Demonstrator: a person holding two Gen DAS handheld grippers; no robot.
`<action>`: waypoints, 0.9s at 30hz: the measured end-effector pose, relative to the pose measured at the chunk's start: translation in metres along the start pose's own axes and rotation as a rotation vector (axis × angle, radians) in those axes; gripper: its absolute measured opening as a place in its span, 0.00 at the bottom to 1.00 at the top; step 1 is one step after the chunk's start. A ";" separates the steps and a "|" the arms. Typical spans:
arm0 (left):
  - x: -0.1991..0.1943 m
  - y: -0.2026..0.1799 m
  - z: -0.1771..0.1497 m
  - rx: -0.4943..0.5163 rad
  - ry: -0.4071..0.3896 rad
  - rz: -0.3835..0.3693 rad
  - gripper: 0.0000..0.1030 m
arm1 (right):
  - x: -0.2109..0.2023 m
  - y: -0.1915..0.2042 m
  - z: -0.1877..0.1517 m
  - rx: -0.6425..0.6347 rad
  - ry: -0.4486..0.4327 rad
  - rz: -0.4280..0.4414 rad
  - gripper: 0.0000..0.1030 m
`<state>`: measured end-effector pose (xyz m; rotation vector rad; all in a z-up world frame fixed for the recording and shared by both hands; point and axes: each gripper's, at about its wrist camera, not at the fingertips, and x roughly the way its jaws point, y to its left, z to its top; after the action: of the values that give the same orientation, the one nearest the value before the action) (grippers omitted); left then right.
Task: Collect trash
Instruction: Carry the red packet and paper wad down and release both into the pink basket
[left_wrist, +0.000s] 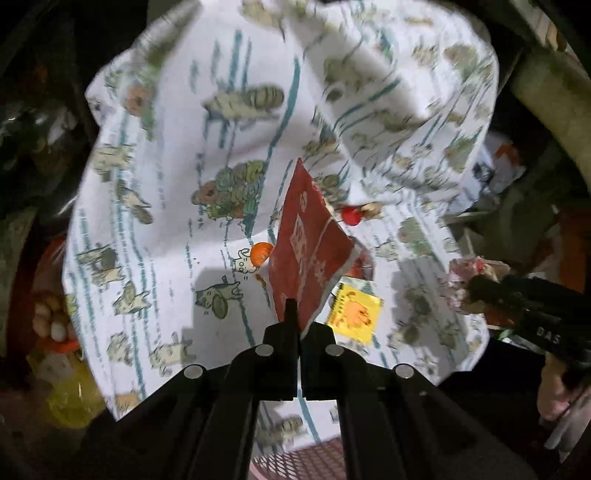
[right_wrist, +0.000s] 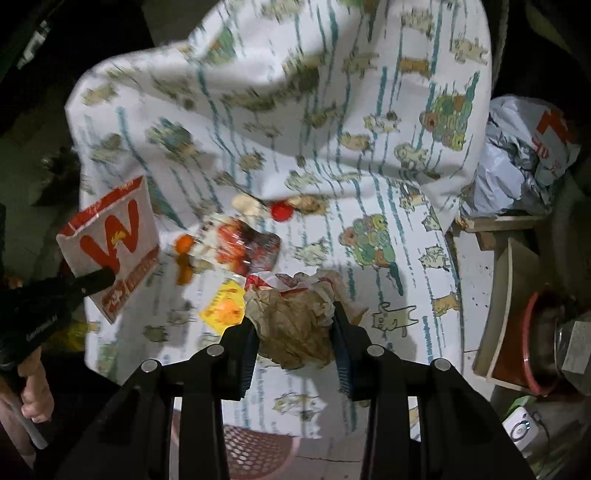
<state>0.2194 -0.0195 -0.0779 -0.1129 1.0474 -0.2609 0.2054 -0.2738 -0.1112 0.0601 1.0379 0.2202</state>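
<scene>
trash is clamped in both grippers: red carton (left_wrist: 310, 254) in left gripper (left_wrist: 295, 321), crumpled wrapper (right_wrist: 295, 325) in right gripper (right_wrist: 295, 332) (pink basket (right_wrist: 255, 454) lies directly beneath).

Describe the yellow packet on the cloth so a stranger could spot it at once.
On the white cat-print cloth, look just left of the crumpled brown paper wad. The yellow packet lies flat there, the only bright yellow square with an orange picture among the red wrappers.

surface: white cloth with cartoon animals (right_wrist: 369, 177) | on it: yellow packet (left_wrist: 354, 312), red bottle cap (left_wrist: 350, 216), orange cap (left_wrist: 260, 253), shiny snack wrapper (right_wrist: 240, 247)
</scene>
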 end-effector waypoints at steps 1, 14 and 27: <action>-0.009 -0.004 -0.005 -0.015 -0.007 -0.019 0.00 | -0.008 0.002 -0.002 0.004 -0.017 0.016 0.37; -0.069 -0.011 -0.088 -0.195 0.053 -0.123 0.00 | -0.089 0.046 -0.051 0.014 -0.140 0.185 0.37; -0.013 -0.030 -0.168 -0.188 0.438 -0.155 0.00 | -0.057 0.072 -0.099 -0.045 0.042 0.205 0.37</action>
<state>0.0625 -0.0395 -0.1442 -0.3179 1.5011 -0.3353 0.0815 -0.2207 -0.1023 0.1214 1.0684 0.4326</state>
